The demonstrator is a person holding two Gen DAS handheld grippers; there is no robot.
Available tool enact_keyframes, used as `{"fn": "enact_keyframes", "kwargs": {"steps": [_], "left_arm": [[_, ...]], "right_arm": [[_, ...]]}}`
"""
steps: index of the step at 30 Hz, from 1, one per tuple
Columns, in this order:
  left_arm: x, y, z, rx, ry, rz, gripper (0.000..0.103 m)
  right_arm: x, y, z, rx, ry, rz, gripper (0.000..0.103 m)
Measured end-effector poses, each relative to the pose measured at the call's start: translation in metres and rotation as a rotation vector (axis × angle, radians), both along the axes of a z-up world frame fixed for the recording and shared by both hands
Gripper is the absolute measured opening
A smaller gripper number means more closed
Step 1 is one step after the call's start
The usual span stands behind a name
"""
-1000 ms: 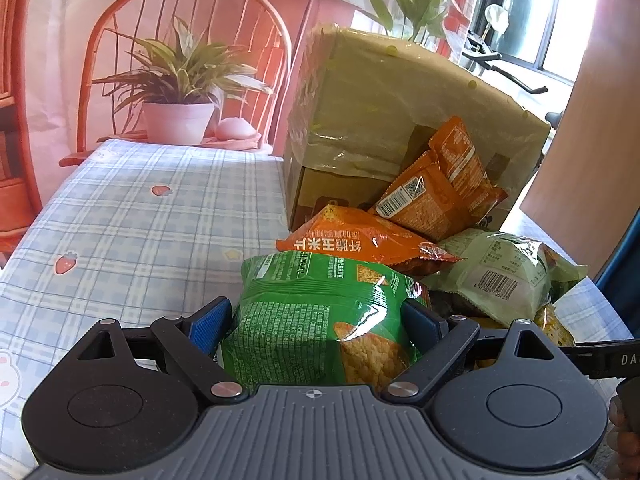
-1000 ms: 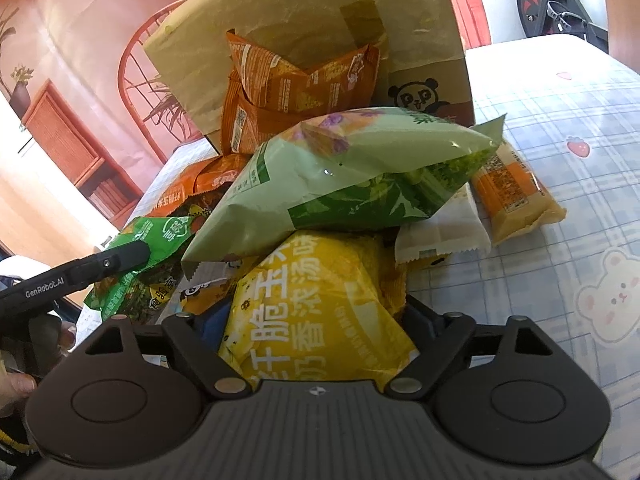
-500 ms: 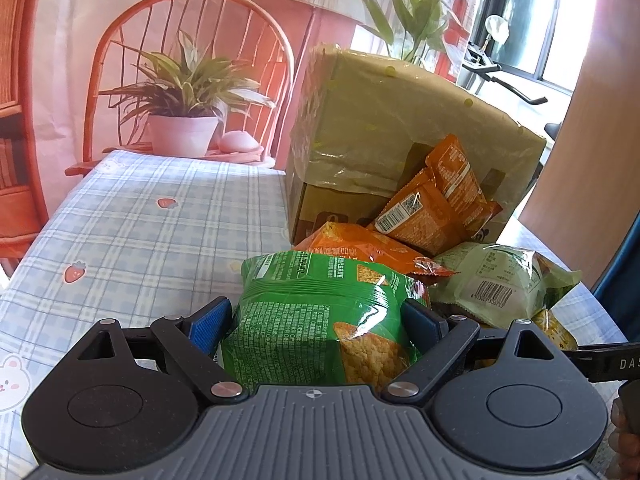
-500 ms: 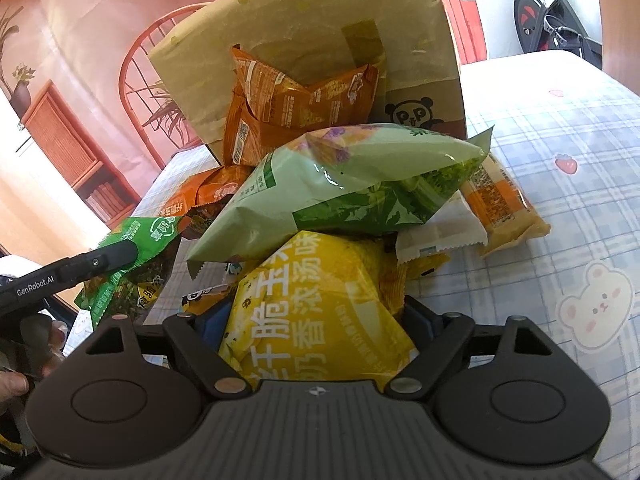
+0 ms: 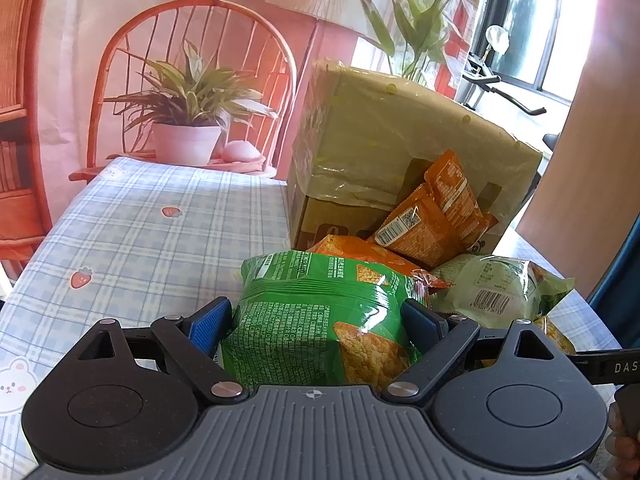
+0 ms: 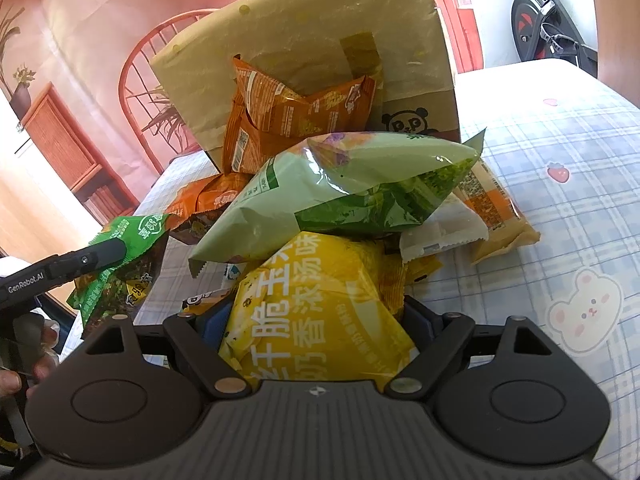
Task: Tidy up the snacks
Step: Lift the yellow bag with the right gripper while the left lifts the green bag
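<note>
Little has shifted since before; we keep left gripper (image 5: 316, 320) clenched on green bag (image 5: 320, 320), right gripper (image 6: 316, 320) on yellow bag (image 6: 320, 312); cardboard box (image 5: 400, 152) lies ahead of both, nearer the left.

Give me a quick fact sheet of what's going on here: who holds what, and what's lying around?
left gripper: shut on green snack bag
right gripper: shut on yellow snack bag
pile: pale green bag atop the yellow one; orange bags leaning on cardboard box
surface: plaid tablecloth
</note>
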State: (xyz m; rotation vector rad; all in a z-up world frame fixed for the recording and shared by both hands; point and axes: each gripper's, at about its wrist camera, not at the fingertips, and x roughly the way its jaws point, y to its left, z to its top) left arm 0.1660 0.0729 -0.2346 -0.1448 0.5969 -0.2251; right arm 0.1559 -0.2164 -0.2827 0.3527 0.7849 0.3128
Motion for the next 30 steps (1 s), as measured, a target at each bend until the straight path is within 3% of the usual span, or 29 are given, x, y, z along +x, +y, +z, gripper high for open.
{"fn": "enact_keyframes", "kwargs": {"steps": [30], "left_arm": [[-0.023, -0.002, 0.026, -0.016, -0.057, 0.006, 0.093]], "right_arm": [[-0.023, -0.014, 0.015, 0.015, -0.095, -0.038, 0.085]]}}
